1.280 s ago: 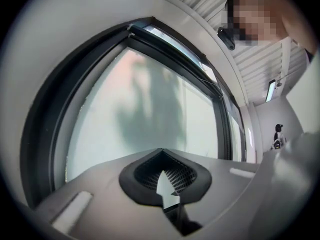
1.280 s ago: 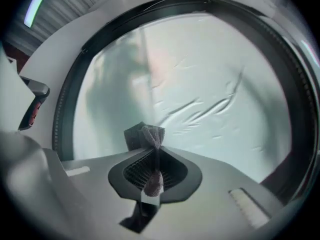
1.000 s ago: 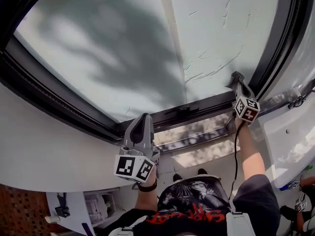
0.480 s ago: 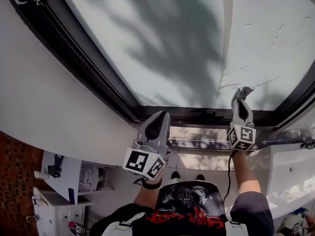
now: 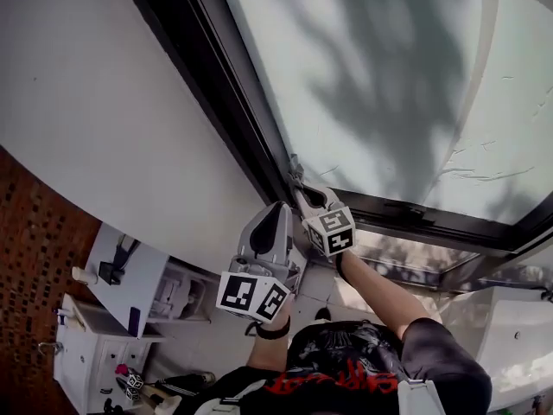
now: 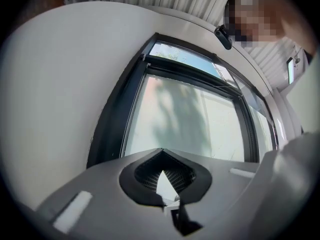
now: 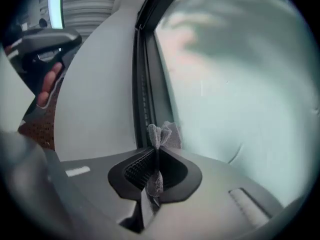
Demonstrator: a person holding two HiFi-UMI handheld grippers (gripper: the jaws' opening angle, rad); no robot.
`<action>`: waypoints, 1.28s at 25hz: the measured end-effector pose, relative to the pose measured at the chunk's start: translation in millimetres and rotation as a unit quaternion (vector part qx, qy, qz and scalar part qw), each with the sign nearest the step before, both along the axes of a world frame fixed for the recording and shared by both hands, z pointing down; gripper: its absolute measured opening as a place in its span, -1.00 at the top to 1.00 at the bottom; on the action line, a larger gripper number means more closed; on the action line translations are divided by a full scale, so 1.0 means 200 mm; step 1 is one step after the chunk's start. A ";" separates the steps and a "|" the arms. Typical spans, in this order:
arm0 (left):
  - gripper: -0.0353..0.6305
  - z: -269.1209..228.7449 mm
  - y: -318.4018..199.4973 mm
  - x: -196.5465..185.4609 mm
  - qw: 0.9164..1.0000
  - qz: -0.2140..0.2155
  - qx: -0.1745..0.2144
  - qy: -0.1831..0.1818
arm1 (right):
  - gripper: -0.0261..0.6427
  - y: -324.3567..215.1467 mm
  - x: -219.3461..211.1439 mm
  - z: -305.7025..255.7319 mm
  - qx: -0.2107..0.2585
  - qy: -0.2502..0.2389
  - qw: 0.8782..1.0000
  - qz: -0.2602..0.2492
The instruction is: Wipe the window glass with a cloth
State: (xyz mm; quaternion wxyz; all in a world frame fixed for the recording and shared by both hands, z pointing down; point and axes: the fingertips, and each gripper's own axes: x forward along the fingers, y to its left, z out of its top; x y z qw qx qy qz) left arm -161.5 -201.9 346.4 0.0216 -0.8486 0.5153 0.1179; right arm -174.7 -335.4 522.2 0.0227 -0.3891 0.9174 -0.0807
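Observation:
The window glass fills the upper right of the head view, inside a black frame. My right gripper is shut on a small grey cloth and holds it at the glass's lower left corner, right beside the frame. In the right gripper view the cloth sticks out past the fingertips toward the glass. My left gripper hangs just below and left of the right one, away from the glass, shut with nothing in it. Its view looks at the whole window.
A white wall borders the frame on the left, with brick wall beyond it. White cabinets stand below. A lower pane sits under the frame's bottom bar. Another person's hand holds a device at the left.
My right gripper has carried the cloth leftward along the bottom of the glass, from the lower right corner to the lower left. The head view swung left. The left gripper has hardly moved.

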 end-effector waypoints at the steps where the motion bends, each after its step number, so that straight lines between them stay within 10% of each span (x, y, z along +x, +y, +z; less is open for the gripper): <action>1: 0.89 -0.01 0.00 -0.01 1.000 0.000 0.002 0.000 | 0.85 -0.03 -0.05 0.03 -0.013 0.002 1.000 0.000; 6: 0.89 -0.04 0.00 -0.03 1.000 0.008 0.006 0.002 | 0.84 -0.16 0.27 0.11 -0.034 0.011 0.996 0.082; 14: 0.89 -0.05 -0.10 0.35 0.994 0.109 0.001 -0.002 | 0.84 0.10 1.64 0.10 -0.030 0.016 0.960 0.279; 21: 0.89 -0.02 -0.07 0.76 0.982 0.190 -0.009 -0.019 | 0.84 0.53 3.07 0.28 -0.099 0.052 0.843 0.526; 26: 0.89 0.02 -0.03 0.87 0.981 0.193 -0.016 -0.029 | 0.85 0.76 3.49 0.29 -0.106 0.017 0.769 0.630; 28: 0.89 0.02 -0.04 0.86 0.983 0.182 -0.016 -0.033 | 0.85 0.75 3.33 0.22 -0.073 -0.020 0.785 0.615; 32: 0.89 0.03 -0.07 0.69 0.989 0.142 -0.011 -0.034 | 0.84 0.52 2.42 0.05 0.013 -0.034 0.886 0.461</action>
